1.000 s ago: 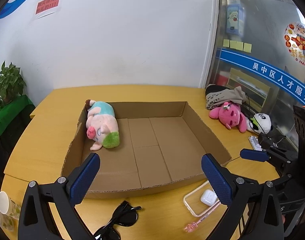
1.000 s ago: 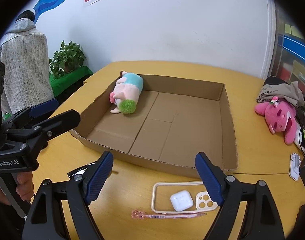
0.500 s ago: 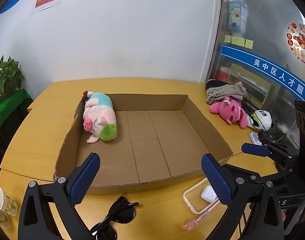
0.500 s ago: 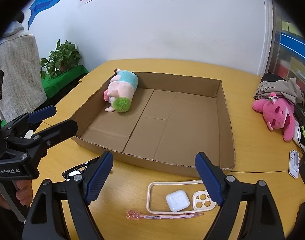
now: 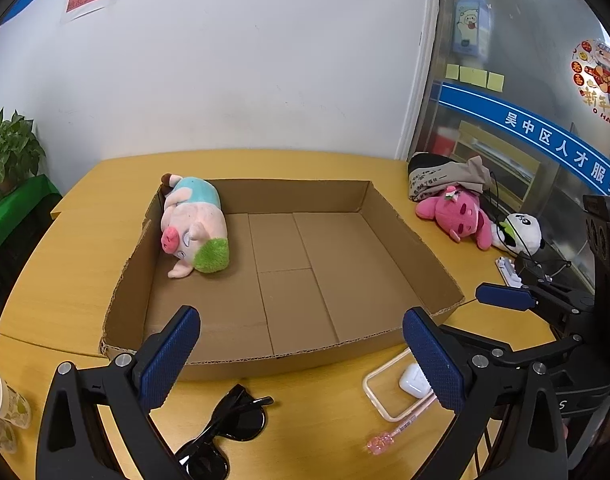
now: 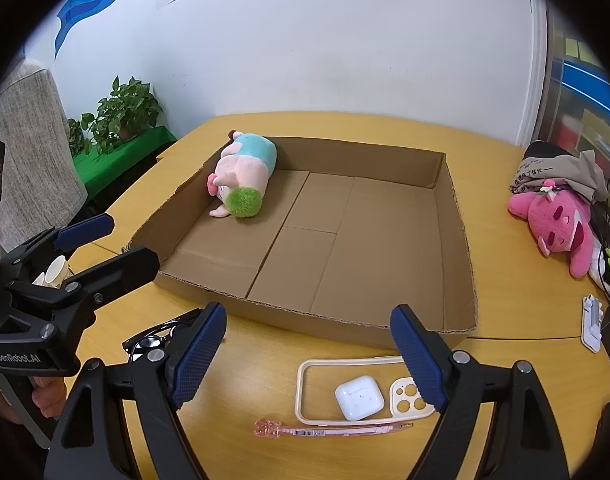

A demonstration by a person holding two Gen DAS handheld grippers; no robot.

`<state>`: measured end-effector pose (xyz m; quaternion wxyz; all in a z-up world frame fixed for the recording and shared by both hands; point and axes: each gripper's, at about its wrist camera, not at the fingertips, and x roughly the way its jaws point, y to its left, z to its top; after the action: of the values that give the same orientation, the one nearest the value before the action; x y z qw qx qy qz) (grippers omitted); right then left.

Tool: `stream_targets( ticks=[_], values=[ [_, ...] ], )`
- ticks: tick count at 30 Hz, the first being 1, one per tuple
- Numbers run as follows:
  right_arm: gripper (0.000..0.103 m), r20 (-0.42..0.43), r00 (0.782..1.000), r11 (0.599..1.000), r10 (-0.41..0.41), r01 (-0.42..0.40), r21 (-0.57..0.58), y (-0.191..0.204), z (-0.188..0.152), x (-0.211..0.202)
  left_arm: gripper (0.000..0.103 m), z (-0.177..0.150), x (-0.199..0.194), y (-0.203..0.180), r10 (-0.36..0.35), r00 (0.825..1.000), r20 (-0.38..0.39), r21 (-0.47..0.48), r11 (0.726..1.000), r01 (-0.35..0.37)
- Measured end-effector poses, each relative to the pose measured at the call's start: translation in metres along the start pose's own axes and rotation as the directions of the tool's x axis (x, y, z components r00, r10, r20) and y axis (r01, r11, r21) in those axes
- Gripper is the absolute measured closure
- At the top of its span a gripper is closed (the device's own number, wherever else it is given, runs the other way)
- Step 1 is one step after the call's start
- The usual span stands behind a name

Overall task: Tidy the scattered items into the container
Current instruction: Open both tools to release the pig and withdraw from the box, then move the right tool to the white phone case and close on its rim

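**Both grippers hover wide open in front of the cardboard tray**

Your left gripper (image 5: 301,352) and right gripper (image 6: 309,356) each hold their blue, stippled rubber pads spread wide, with nothing between them. Ahead lies the shallow cardboard tray (image 5: 265,354), matte brown with creased flaps and a ragged corrugated front edge. In its far left corner a soft plush pig (image 5: 193,232) lies on its side, pink with a teal shirt and a fuzzy green tuft.

On the smooth yellow wooden table (image 5: 65,280), just before the tray, you have glossy black sunglasses (image 5: 225,428), a cream rubbery phone case (image 6: 361,392) with a hard white earbud case (image 6: 359,397) resting inside it, and a thin translucent pink pen (image 6: 329,432) beside the case. Well to the right sit a pink plush (image 6: 557,228), a panda plush (image 5: 523,230) and a crumpled grey cloth (image 5: 445,176). Paper cups (image 5: 3,404) stand at the left edge.

Compared with a second ago, both cameras have pulled back slightly and the tray sits lower in view; the items have not shifted
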<state>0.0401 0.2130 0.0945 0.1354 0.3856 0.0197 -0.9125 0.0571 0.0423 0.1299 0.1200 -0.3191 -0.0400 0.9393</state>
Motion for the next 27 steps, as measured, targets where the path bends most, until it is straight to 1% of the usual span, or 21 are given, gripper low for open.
stream_targets(
  ticks=[15, 19, 23, 27],
  values=[
    [0.018, -0.01, 1.0, 1.0, 0.008, -0.008, 0.009, -0.006, -0.007, 0.002, 0.0, -0.006, 0.005, -0.006, -0.018, 1.0, -0.025, -0.007, 1.0, 0.018],
    [0.018, -0.012, 1.0, 1.0, 0.008, -0.008, 0.011, -0.013, -0.012, 0.002, 0.0, -0.011, 0.01, -0.007, -0.034, 0.998, -0.044, -0.024, 0.999, 0.033],
    [0.018, -0.031, 0.999, 0.999, -0.007, 0.009, 0.044, -0.038, -0.025, 0.007, 0.0, -0.019, 0.018, -0.009, -0.053, 0.995, -0.084, -0.038, 0.998, 0.05],
    [0.018, -0.082, 0.996, 0.992, -0.027, 0.037, 0.119, -0.077, -0.043, 0.022, 0.0, -0.03, 0.034, -0.016, -0.097, 0.984, -0.149, -0.061, 0.994, 0.089]
  ],
)
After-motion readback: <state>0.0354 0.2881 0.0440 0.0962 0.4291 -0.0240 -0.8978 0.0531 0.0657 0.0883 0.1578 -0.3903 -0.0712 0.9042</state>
